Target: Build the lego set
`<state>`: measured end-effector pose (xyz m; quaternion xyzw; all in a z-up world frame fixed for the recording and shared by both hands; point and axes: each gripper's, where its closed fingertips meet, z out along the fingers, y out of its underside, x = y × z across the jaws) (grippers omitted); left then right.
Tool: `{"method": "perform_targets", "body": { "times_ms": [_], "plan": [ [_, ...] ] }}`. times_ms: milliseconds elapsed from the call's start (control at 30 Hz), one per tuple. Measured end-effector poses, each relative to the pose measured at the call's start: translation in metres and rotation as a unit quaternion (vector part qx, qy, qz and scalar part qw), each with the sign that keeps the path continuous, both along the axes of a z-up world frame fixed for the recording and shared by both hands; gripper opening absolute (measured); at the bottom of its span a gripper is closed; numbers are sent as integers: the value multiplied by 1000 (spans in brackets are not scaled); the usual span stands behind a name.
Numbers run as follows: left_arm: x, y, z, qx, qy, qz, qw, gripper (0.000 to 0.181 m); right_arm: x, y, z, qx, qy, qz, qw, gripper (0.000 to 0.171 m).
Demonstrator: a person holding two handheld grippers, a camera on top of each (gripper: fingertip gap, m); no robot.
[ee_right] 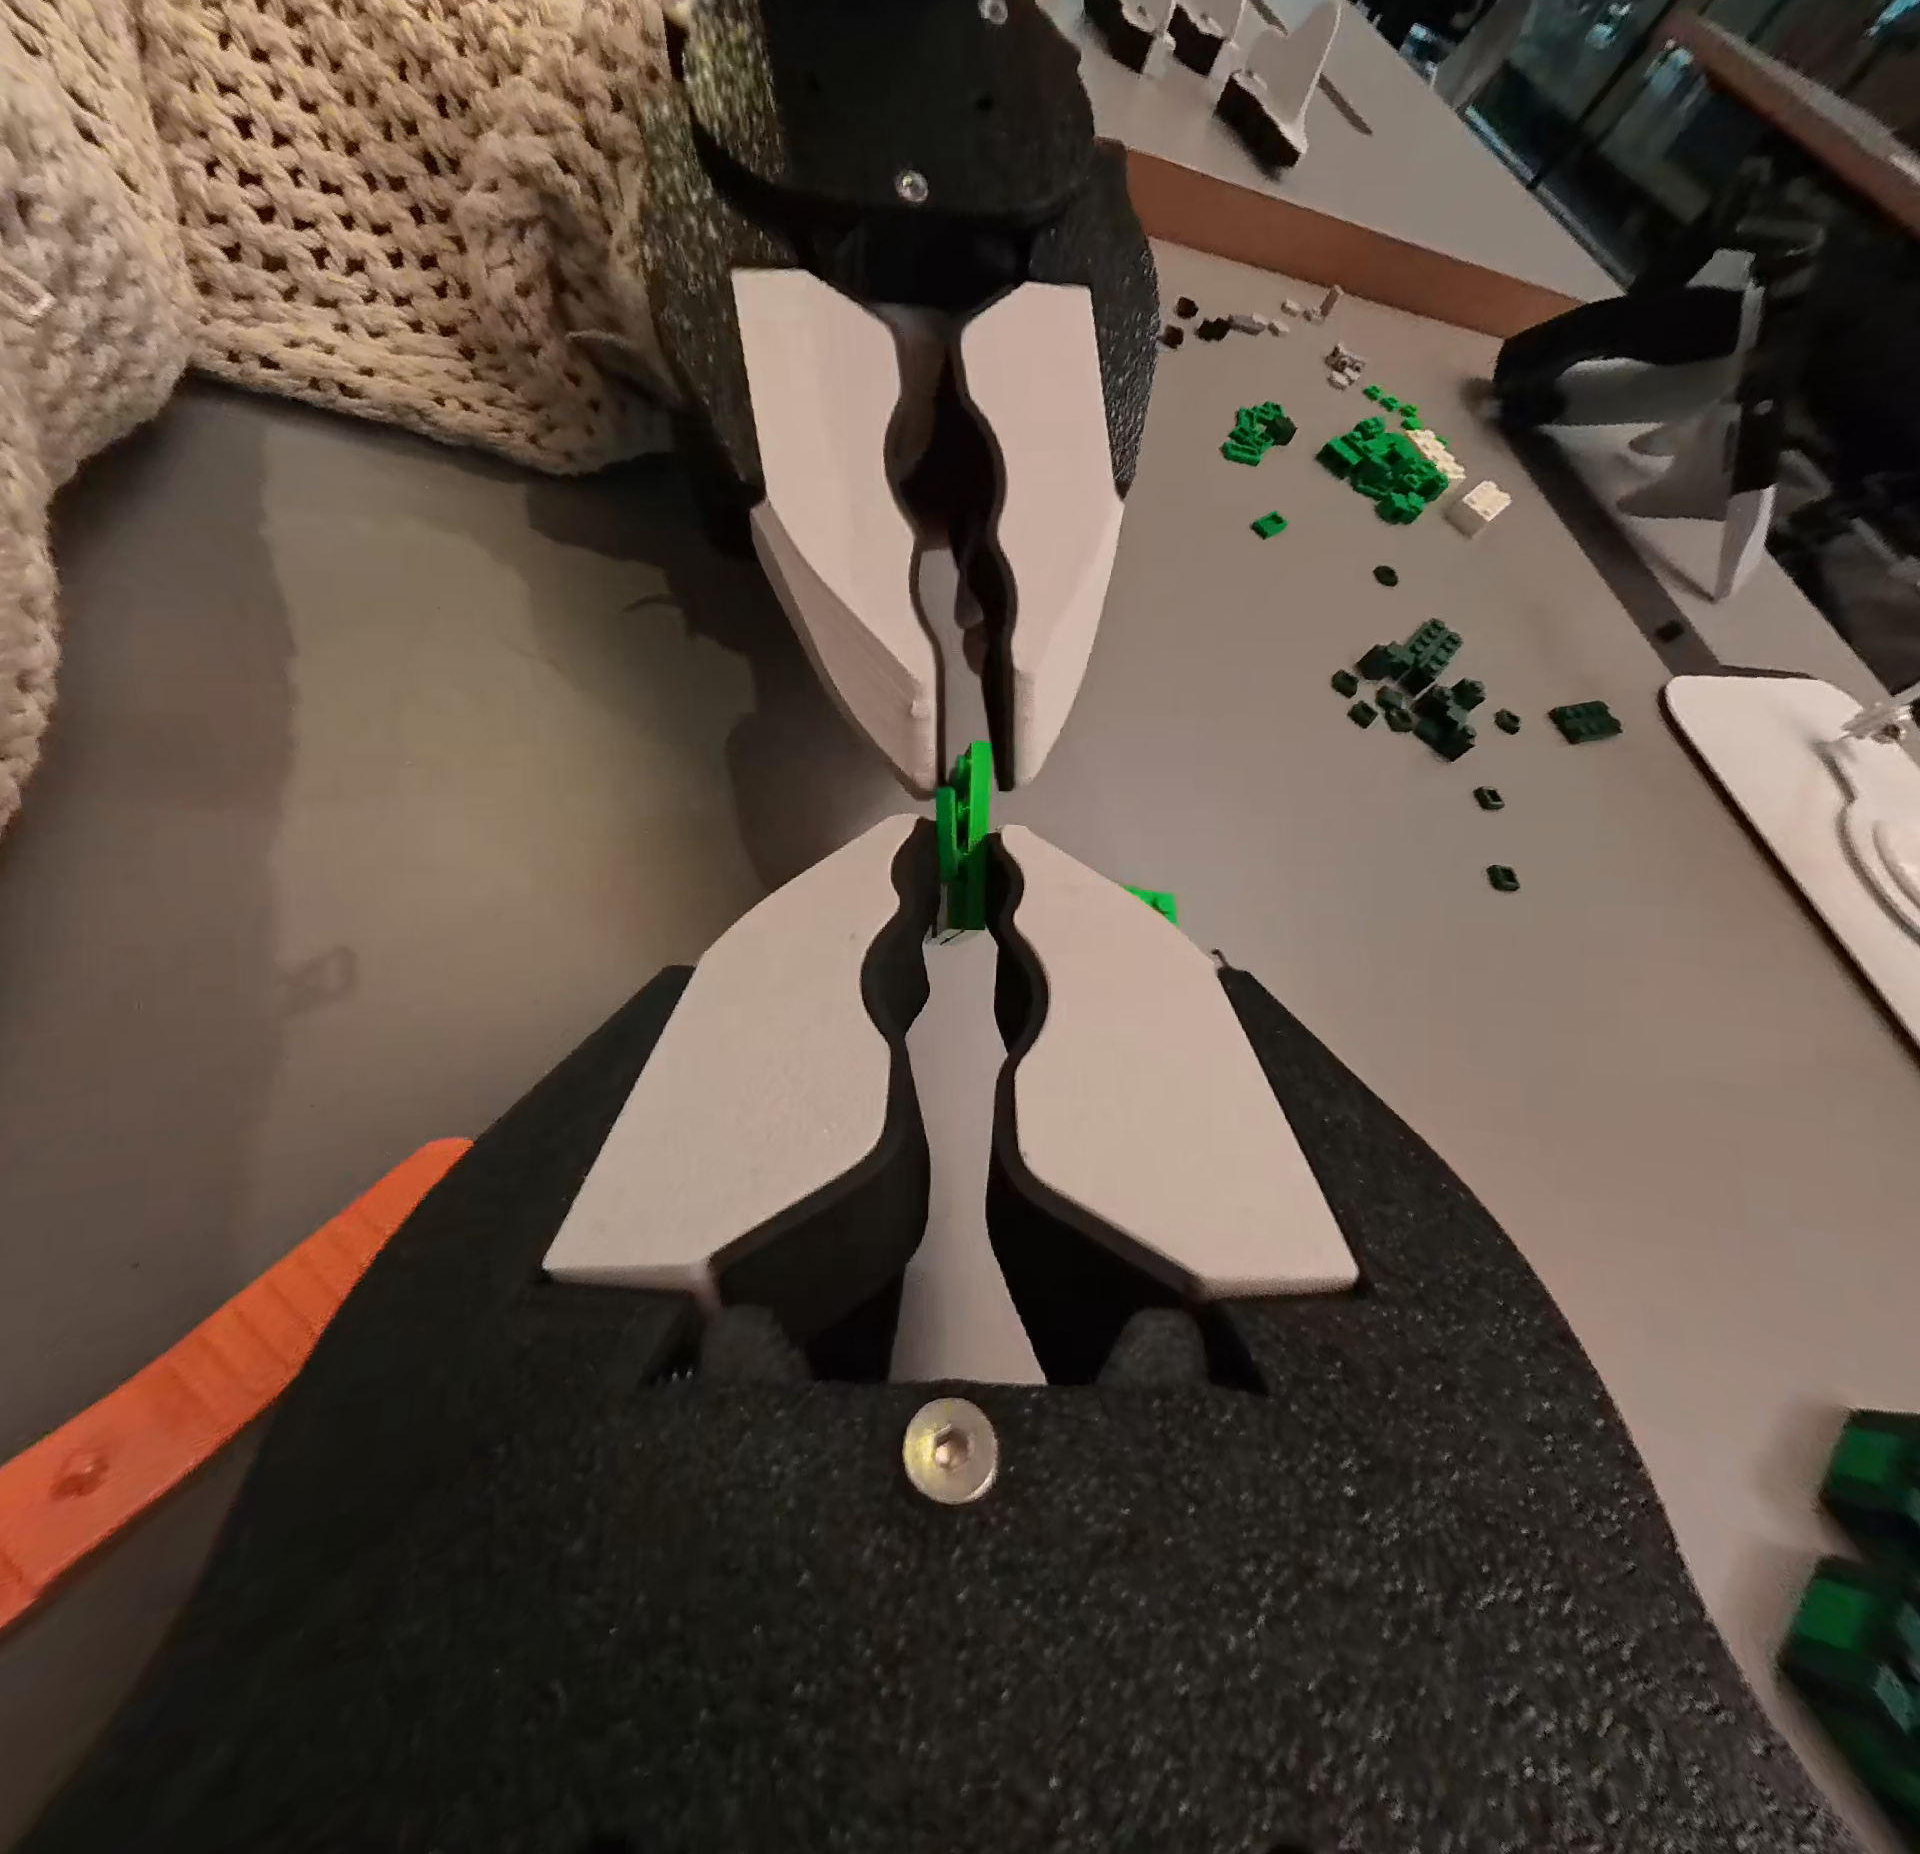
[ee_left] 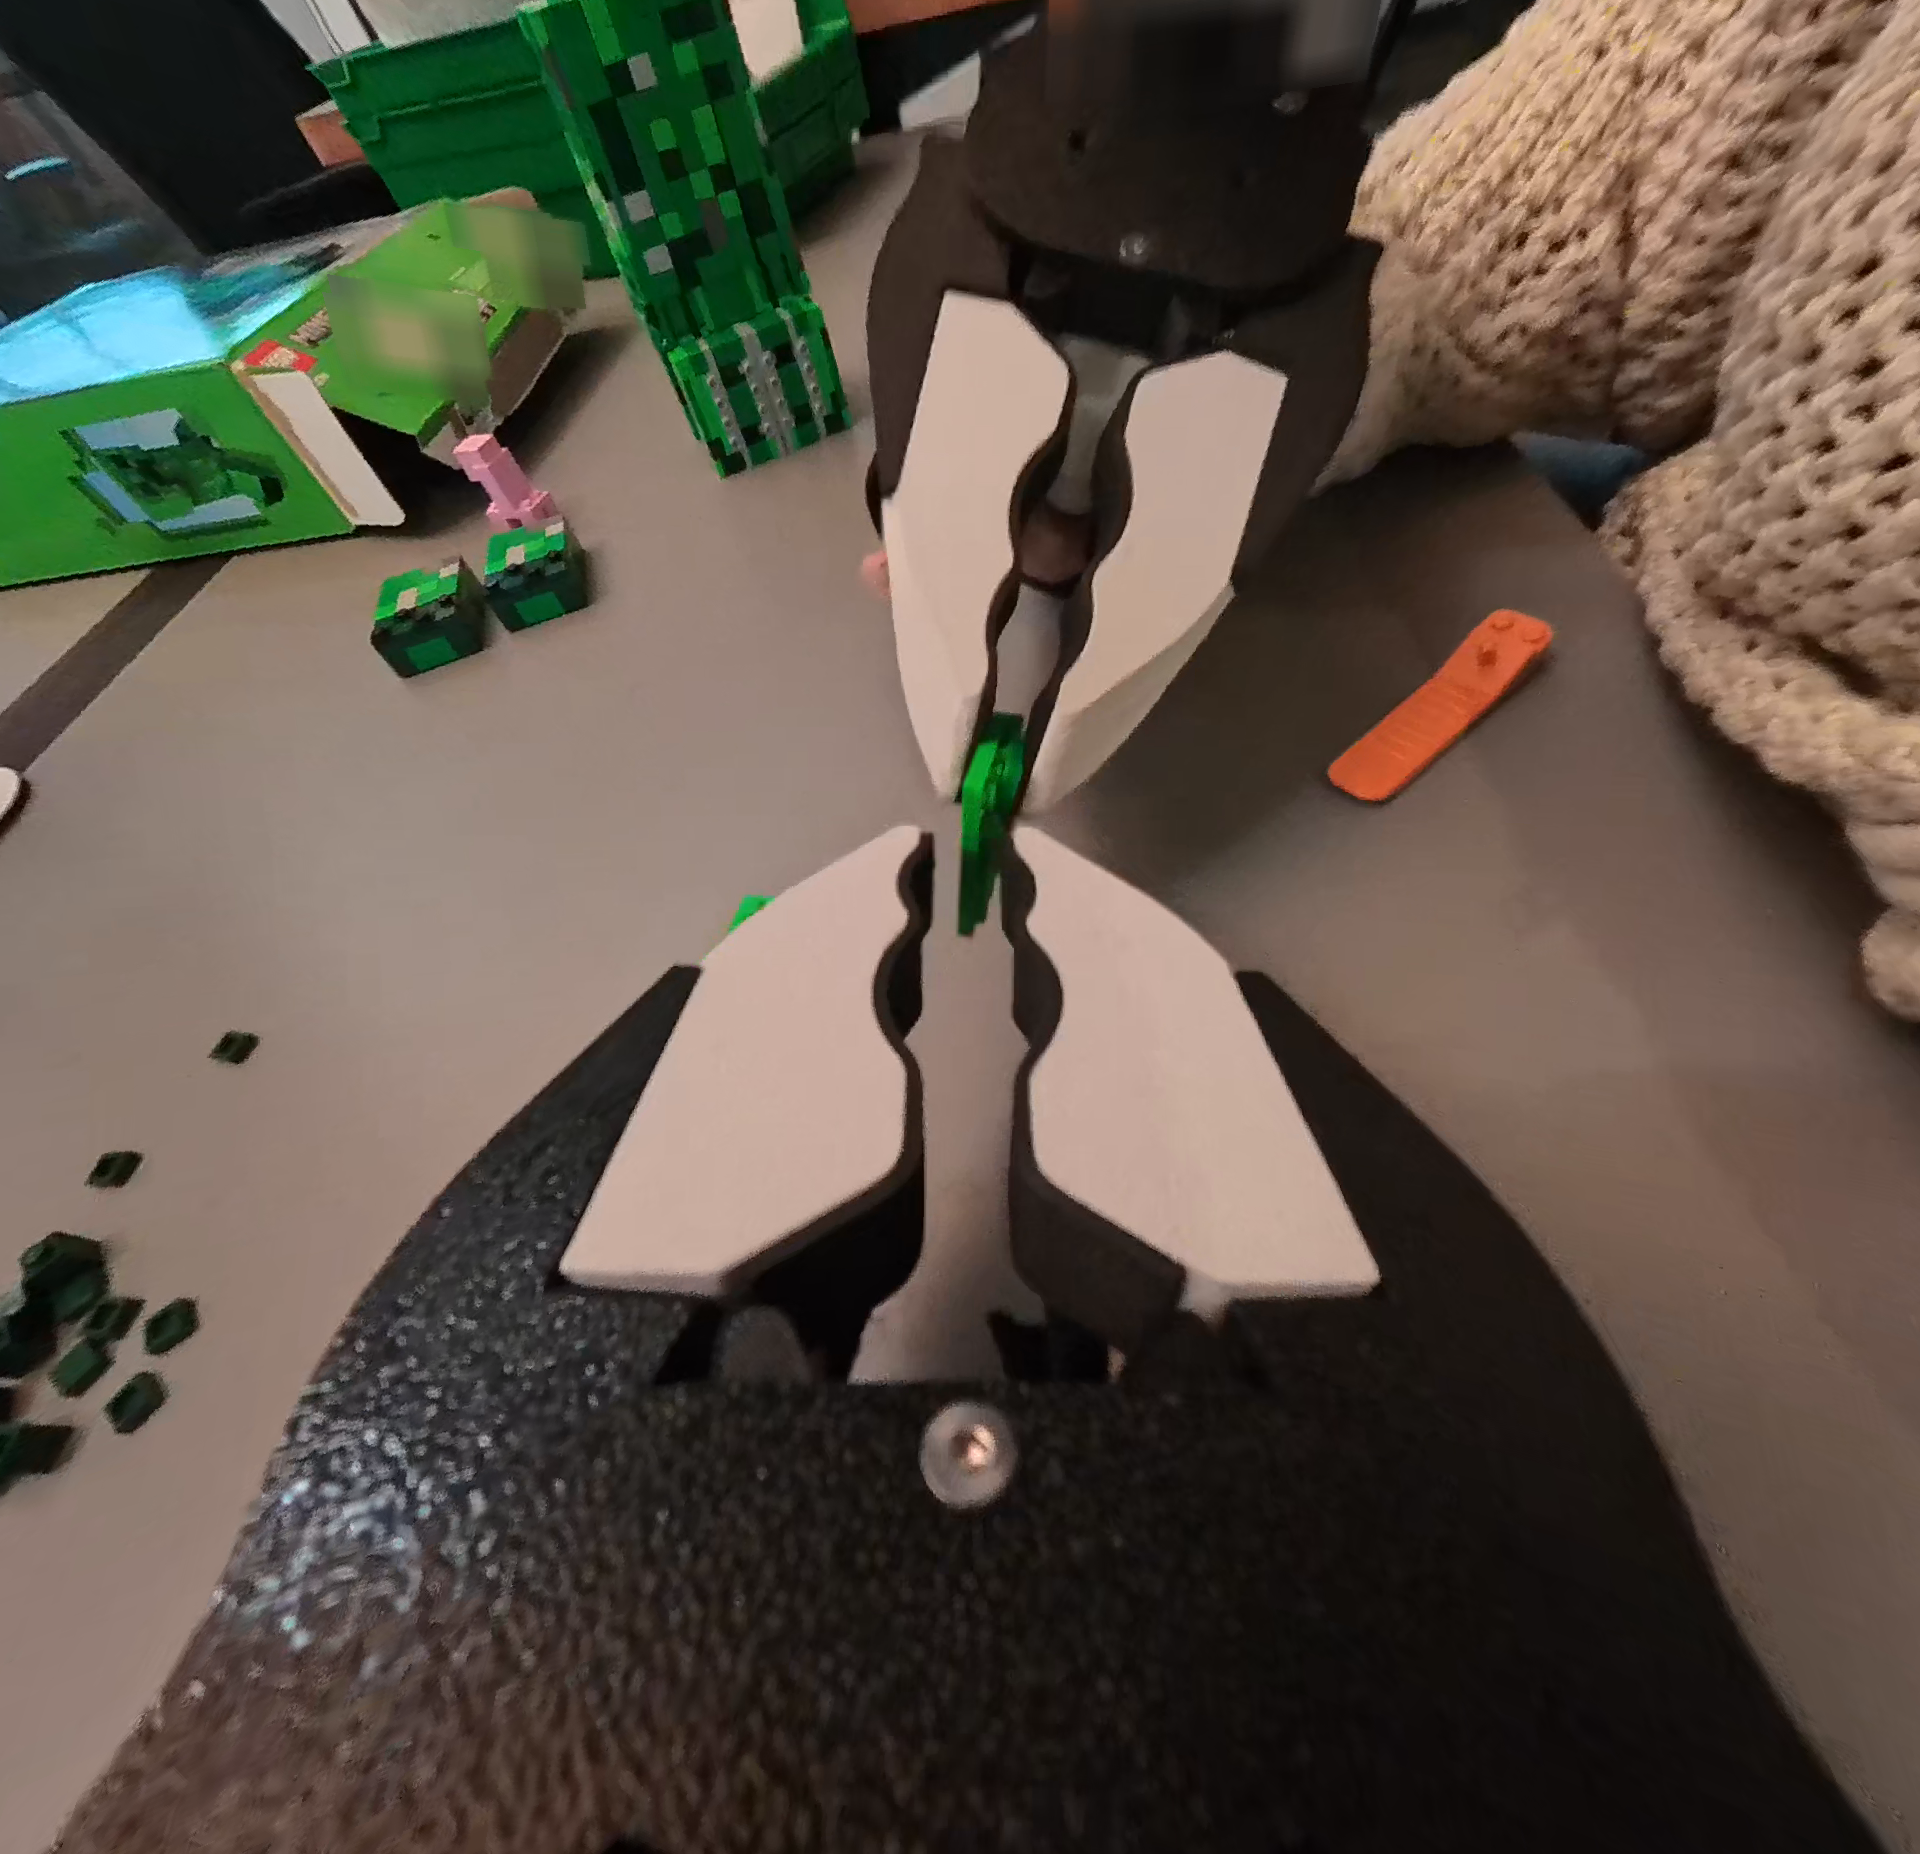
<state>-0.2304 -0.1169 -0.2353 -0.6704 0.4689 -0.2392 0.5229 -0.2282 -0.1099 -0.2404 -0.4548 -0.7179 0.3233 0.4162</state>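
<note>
Green cardboard set box point(ee_left: 156, 454): printed panels; a small red logo patch and a line of lettering near its open flap, both too blurred to read.
Mosaic patches on the box: overlays, no reading possible.
Orange ridged plastic brick separator point(ee_left: 1439, 708), well right of the box: no marking legible.
Other surfaces: no legible text, numbers or signs.

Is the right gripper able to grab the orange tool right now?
Probably not yet. The right gripper is shut on a green piece that the left gripper also pinches. The orange tool lies free on the table beside it, unblocked.
</note>
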Motion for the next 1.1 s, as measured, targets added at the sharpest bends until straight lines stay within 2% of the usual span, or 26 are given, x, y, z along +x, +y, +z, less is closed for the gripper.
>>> {"method": "perform_targets", "body": {
  "times_ms": [133,233,500,700,1000,1067,1100],
  "plan": [
    [0,-1,-9,11,38,-1,999,14,1,-2,4,2,19,8,1000,8],
    [2,-3,-14,26,63,-6,998,7,0,-6,6,9,23,23,999,8],
    [3,-2,-2,54,27,-8,998,6,1,-7,19,-49,72,25,996,7],
    [3,-1,2,46,6,-4,999,6,1,-6,24,-77,107,12,991,7],
    [6,-3,-4,48,27,-9,998,6,4,-9,19,-77,58,39,995,7],
    [3,2,-3,76,37,11,996,13,3,-4,19,-131,41,32,990,6],
    [1,7,-1,110,45,31,992,25,3,-1,18,-174,30,30,984,6]
  ]
}}
